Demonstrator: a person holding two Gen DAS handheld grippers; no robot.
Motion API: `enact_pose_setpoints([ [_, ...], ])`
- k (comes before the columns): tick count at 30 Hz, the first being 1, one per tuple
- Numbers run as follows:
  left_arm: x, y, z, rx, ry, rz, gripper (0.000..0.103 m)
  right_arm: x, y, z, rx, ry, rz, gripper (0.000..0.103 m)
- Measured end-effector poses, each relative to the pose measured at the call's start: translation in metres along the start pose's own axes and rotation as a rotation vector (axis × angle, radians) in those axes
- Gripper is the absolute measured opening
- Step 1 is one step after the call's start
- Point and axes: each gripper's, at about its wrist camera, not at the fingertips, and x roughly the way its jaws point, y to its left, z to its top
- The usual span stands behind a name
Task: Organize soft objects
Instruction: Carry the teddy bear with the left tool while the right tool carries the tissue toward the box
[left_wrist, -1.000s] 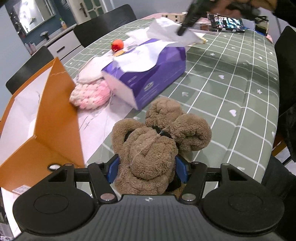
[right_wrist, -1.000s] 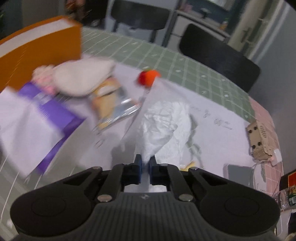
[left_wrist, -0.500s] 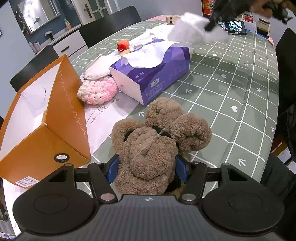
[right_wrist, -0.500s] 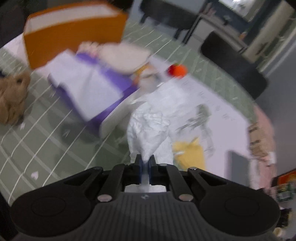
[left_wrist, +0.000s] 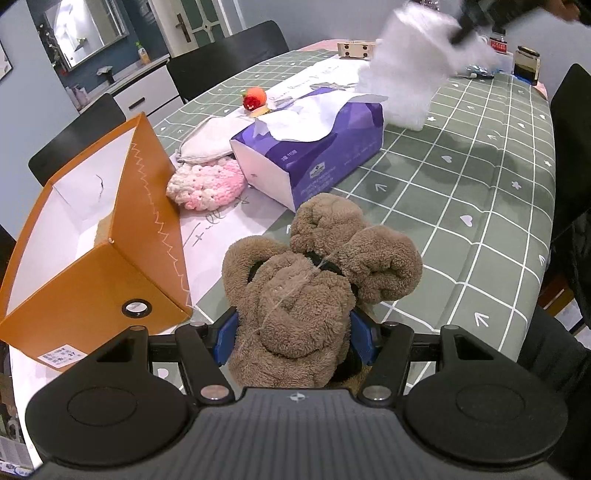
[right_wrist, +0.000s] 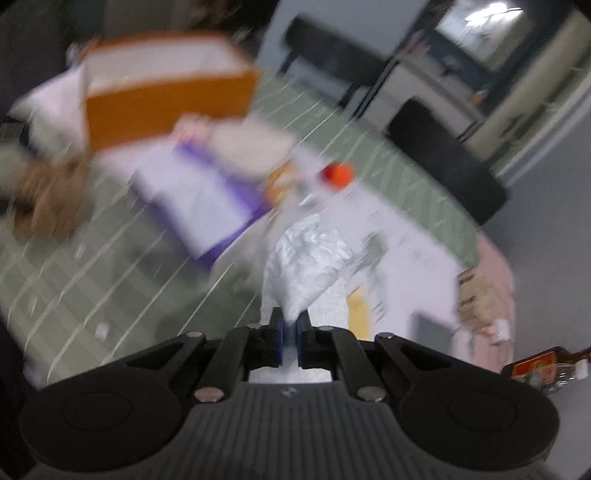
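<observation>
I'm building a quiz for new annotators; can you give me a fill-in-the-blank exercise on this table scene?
1. The left tool is closed around a fluffy ____ plush toy.
2. The right tool pinches a white ____ in the air.
3. The open box beside the plush toy is ____ on the outside.
4. The tissue pack on the green checked tablecloth is ____ and white.

Missing words: brown; tissue; orange; purple

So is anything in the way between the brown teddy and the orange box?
Nothing visible. The brown teddy sits clamped in the left hand-held gripper, right beside the orange box, whose top is open. Only bare table and paper lie between them.
</observation>
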Motion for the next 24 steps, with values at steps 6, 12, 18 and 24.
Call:
enact_pose_setpoints([
  [6, -0.015, 0.003, -0.003, 0.009, -0.015, 0.005, 0.071, 0.008, 0.065, -0.008, -0.15, 0.067, 0.167, 0.004],
  [12, -0.053, 0.012, 0.004, 0.023, -0.067, 0.035, 0.071, -0.018, 0.103, 0.024, -0.239, -0.025, 0.265, 0.004],
  [18, -0.093, 0.033, 0.025, 0.068, -0.107, 0.112, 0.071, -0.037, 0.115, 0.065, -0.29, -0.125, 0.273, 0.004],
  [24, -0.118, 0.074, 0.063, 0.053, -0.17, 0.165, 0.071, -0.061, 0.118, 0.118, -0.321, -0.232, 0.226, 0.004],
])
